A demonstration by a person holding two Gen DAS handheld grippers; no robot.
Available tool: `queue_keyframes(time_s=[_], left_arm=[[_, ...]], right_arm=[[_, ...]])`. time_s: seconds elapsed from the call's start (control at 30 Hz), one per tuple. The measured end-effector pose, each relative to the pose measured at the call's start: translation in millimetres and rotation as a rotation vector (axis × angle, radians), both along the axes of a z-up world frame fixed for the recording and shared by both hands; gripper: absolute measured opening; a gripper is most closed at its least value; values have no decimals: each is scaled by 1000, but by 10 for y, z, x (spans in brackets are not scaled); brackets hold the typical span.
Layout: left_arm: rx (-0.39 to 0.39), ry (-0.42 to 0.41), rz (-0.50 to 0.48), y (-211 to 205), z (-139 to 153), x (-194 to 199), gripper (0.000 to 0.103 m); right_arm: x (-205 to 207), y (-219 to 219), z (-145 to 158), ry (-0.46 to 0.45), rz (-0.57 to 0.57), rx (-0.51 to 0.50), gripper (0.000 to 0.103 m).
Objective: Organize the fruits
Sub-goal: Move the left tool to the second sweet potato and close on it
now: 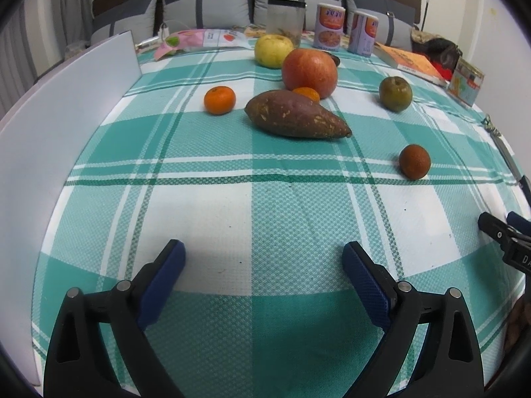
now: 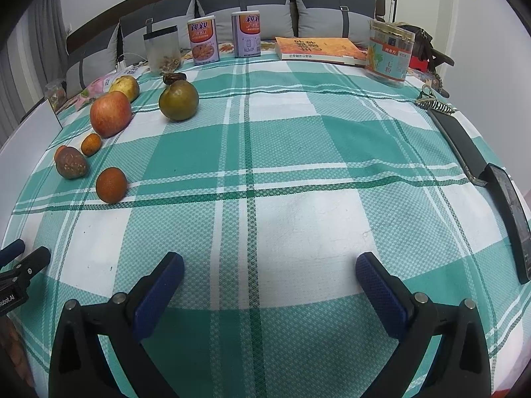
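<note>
On the green checked tablecloth [image 1: 265,215] lie a red apple [image 1: 309,73], a yellow apple [image 1: 273,50], a green-brown fruit [image 1: 395,94], two small tangerines [image 1: 219,99] [image 1: 307,93], a dark orange fruit [image 1: 414,161] and a sweet potato [image 1: 295,114]. My left gripper [image 1: 264,258] is open and empty over the near cloth, well short of them. My right gripper [image 2: 269,270] is open and empty; the fruits, such as the red apple [image 2: 110,113] and the green-brown fruit [image 2: 179,100], sit far to its left.
A white board [image 1: 66,99] stands along the left edge. Two cans [image 2: 203,40], a clear jar [image 2: 162,51], a book [image 2: 318,49] and a round tub [image 2: 391,53] line the far side. A black strip [image 2: 459,142] and a phone [image 2: 511,219] lie at right.
</note>
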State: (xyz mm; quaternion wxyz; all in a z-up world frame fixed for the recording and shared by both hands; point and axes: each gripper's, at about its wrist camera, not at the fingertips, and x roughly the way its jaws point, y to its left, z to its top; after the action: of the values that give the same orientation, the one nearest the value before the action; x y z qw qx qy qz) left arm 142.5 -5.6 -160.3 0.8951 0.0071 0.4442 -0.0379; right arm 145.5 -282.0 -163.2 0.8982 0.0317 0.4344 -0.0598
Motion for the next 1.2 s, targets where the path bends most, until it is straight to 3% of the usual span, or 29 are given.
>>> queue_keyframes(time_s=[0.33, 0.47, 0.6, 0.8, 0.93, 1.07, 1.2], left_arm=[[-4, 23, 4, 1, 9, 30, 97], [-174, 64, 16, 38, 208, 379, 96], [-249, 45, 87, -31, 429, 881, 96], [-168, 136, 214, -5, 193, 1311, 95], [-205, 140, 164, 225, 211, 1096, 98], [-122, 105, 119, 396, 364, 844, 96], [-186, 141, 67, 366, 371, 921, 96]], right_arm=[[11, 7, -16, 6, 0, 3, 103], [15, 8, -18, 8, 0, 3, 103], [17, 6, -25, 9, 3, 6, 103], [15, -1, -23, 8, 4, 12, 103], [16, 0, -24, 9, 4, 10, 103], [16, 1, -24, 10, 4, 11, 103], [24, 14, -25, 15, 4, 3, 103]])
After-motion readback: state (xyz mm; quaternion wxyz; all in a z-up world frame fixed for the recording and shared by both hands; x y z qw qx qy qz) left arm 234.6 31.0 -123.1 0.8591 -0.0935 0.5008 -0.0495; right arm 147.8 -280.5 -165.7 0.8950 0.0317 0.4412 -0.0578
